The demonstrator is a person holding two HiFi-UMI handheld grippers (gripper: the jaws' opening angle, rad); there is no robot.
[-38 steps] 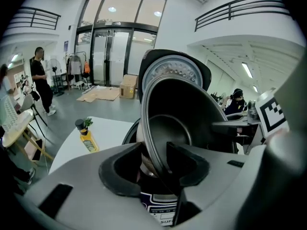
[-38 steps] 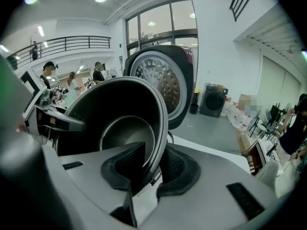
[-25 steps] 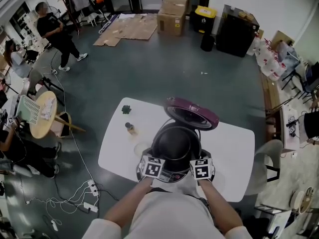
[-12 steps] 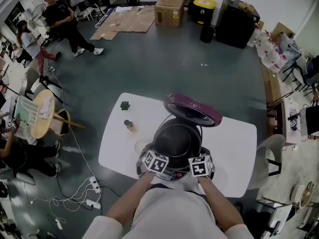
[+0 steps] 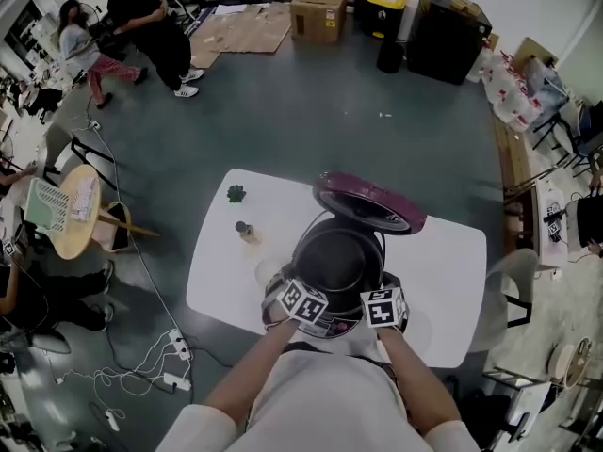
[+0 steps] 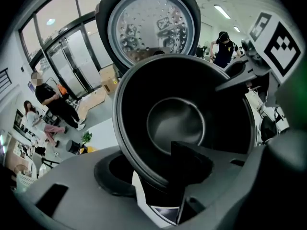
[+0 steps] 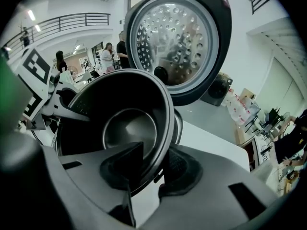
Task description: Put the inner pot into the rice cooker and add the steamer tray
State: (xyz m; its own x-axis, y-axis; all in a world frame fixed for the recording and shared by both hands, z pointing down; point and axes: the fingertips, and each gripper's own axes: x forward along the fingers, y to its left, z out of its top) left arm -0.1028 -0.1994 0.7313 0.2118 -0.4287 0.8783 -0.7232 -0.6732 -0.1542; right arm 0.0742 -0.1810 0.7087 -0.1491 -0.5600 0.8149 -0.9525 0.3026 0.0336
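Head view first: one white rectangular table with one dark rice cooker on it, its single maroon lid flipped up at the back. One black round metal inner pot is in the cooker's mouth. Two grippers are on its near rim, the left gripper and the right gripper, one per hand. There are three little extras on the tabletop left of the cooker: a small green thing, a small brownish bottle-shaped thing and a faint clear round thing, which I can't identify. Far off on the floor stand one person in black and one in pink trousers. The print on the cooker's front is too small to read. Left gripper view: the pot's rim runs between the jaws, one finger inside the pot and one pad outside. Both look pressed on it, though these jaws have just been opening a bit. One shiny perforated plate lines the lid. The right gripper's cube carries only black-and-white square markers, no words. Right gripper view: same deal, jaws clamped on the rim, having just closed a touch.
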